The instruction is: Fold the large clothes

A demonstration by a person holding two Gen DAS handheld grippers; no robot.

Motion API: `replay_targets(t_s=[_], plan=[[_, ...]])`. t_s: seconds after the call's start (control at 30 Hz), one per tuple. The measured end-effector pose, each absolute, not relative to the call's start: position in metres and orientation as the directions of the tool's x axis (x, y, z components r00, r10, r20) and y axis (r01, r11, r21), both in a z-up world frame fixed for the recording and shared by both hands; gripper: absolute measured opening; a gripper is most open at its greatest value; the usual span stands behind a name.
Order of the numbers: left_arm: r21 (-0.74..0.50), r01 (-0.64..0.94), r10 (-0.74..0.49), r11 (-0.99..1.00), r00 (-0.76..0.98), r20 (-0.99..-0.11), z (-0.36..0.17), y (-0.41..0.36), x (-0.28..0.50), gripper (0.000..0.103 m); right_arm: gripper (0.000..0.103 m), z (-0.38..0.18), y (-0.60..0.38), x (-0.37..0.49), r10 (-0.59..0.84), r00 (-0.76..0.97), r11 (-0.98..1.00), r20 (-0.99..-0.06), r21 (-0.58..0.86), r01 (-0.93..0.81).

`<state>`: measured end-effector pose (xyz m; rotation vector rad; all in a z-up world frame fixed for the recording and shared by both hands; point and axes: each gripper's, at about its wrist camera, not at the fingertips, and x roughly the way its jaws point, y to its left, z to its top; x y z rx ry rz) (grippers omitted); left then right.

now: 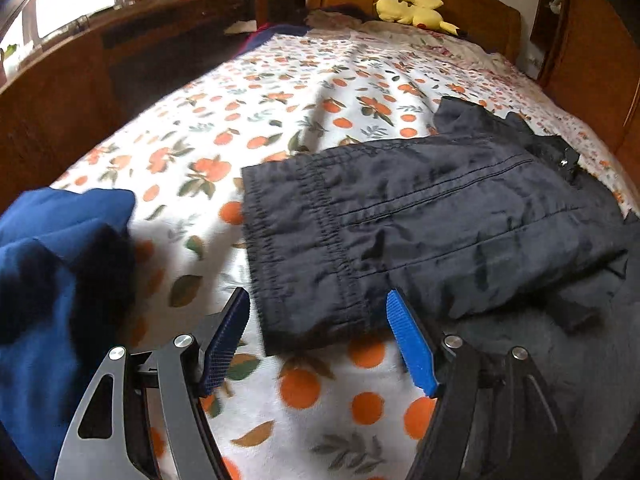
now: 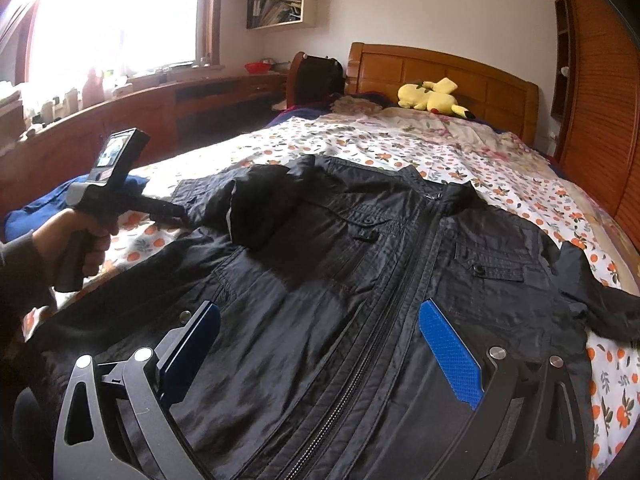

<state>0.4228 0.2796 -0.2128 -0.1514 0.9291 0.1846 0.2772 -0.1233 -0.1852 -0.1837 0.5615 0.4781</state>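
Lying front-up across a white bedspread printed with oranges and green leaves (image 2: 400,140), a large black jacket of thin, crinkled shiny fabric (image 2: 360,280) is seen spread over the near part of the bed. Its central zip is closed up to a standing collar, and two flapped chest pockets with snaps are visible. One sleeve (image 1: 400,216) is folded across the body, its gathered, elasticated cuff band shown at the free end; the other sleeve is stretched out flat towards the bed's edge. The left gripper (image 1: 318,320) is held over that cuff's corner, its blue ribbed pads parted on either side of the fabric without pressing it. The right gripper (image 2: 320,344) is held wide apart above the lower front of the jacket, nothing being clamped. A crumpled blue cloth (image 1: 52,280) is seen beside the sleeve.
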Motion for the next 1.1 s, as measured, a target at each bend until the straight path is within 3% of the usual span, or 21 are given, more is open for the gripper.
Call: replay_targets(t_s=[0.13, 0.2, 0.3, 0.7, 0.9, 1.1], plan=[[-0.074, -0.211, 0.06, 0.975, 0.566, -0.822, -0.217, 0.275, 0.431, 0.05, 0.097, -0.182, -0.126, 0.275, 0.381, 0.748, 0.879, -0.543, -0.039, -0.475], [-0.067, -0.196, 0.055, 0.978, 0.559, -0.827, -0.215, 0.271, 0.432, 0.03, 0.097, -0.181, -0.129, 0.273, 0.378, 0.752, 0.881, -0.54, -0.039, -0.471], [0.031, -0.187, 0.141, 0.982, 0.612, -0.778, -0.193, 0.254, 0.426, 0.019, 0.097, -0.177, -0.136, 0.269, 0.374, 0.76, 0.885, -0.532, -0.039, -0.463], [0.074, -0.019, 0.06, 0.997, 0.796, -0.602, -0.074, 0.134, 0.385, 0.009, 0.097, -0.157, -0.186, 0.257, 0.339, 0.805, 0.916, -0.487, -0.025, -0.401], [0.064, 0.074, -0.025, 0.995, 0.823, -0.567, -0.06, 0.071, 0.353, 0.008, 0.097, -0.149, -0.218, 0.254, 0.309, 0.827, 0.936, -0.47, -0.006, -0.353], [0.035, 0.127, -0.084, 0.991, 0.815, -0.574, -0.083, 0.03, 0.323, 0.008, 0.097, -0.148, -0.239, 0.257, 0.287, 0.834, 0.947, -0.472, 0.006, -0.322]])
